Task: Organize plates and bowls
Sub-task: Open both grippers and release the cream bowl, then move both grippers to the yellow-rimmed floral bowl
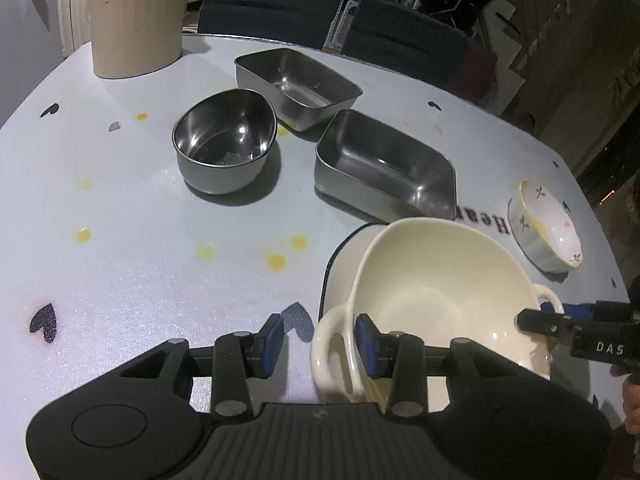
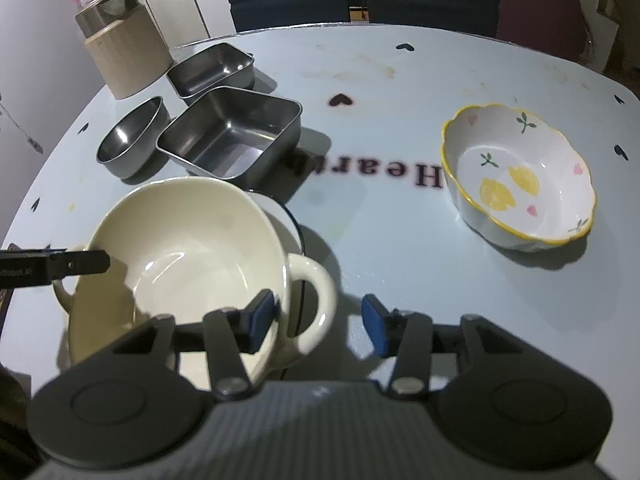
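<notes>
A cream two-handled bowl (image 1: 436, 292) sits on a white dark-rimmed plate (image 1: 340, 272). My left gripper (image 1: 320, 338) is open, its pads on either side of the bowl's near handle (image 1: 332, 352). My right gripper (image 2: 318, 320) is open around the bowl's other handle (image 2: 312, 300), one pad inside the bowl (image 2: 188, 248). It shows at the right edge of the left wrist view (image 1: 560, 326). A flowered bowl with a yellow rim (image 2: 520, 176) stands apart to the right. A round steel bowl (image 1: 224, 140) and two rectangular steel trays (image 1: 296, 84) (image 1: 384, 164) stand behind.
A beige canister (image 1: 136, 20) with a metal lid stands at the table's far left. Dark blue chairs (image 1: 272, 0) stand behind the table's far edge. The tablecloth (image 1: 160, 260) is pale blue with hearts and lettering.
</notes>
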The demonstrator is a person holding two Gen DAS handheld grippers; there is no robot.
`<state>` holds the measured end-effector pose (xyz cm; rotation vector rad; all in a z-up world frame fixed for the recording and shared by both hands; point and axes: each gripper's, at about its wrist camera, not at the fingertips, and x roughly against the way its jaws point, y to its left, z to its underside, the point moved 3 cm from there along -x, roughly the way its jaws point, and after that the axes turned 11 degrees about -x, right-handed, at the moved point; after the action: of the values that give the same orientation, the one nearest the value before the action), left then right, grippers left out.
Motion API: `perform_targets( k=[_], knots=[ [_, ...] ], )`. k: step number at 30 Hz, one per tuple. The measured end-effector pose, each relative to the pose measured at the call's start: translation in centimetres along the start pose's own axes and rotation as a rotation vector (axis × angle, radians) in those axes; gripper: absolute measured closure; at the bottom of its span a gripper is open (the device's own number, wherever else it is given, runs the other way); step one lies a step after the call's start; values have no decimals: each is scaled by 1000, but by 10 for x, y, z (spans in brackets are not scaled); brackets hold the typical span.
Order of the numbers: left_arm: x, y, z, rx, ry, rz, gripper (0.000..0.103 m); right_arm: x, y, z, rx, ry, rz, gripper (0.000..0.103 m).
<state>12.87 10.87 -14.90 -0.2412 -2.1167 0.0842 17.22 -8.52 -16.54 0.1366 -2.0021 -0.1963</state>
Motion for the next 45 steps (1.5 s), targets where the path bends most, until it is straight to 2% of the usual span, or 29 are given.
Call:
perform_targets(
  k=[4,7,9,14,17,18,20,25,31,45],
  knots=[
    [-4,-5,4,-9,37,10,59,1,0,1,1,-5,-12,48],
    [-4,-11,7,-30,42,5,46,4,2,3,5,-11,-33,43],
    [-2,-13,7,-40,38,2,43,5,3,4,11,-9,-31,42],
    [6,-16,8,-43,26,-9,27,9,7,8,31,-17,-33,35],
    [13,-19,9,-52,13,-18,21,13,8,9,39,-39,-30,26],
    [15,-19,9,-53,10,-21,19,15,9,10,43,-47,-29,19],
    [18,-20,11,-52,4,-25,11,18,10,11,50,-58,-32,11],
    [28,-23,13,-57,-16,-40,7,27,12,14,68,-86,-31,0],
    [39,-33,11,-71,-37,-51,1,39,11,18,74,-109,-49,0],
    [52,-87,-14,-142,-114,-9,0,78,-19,13,18,-217,-56,0]
  ],
)
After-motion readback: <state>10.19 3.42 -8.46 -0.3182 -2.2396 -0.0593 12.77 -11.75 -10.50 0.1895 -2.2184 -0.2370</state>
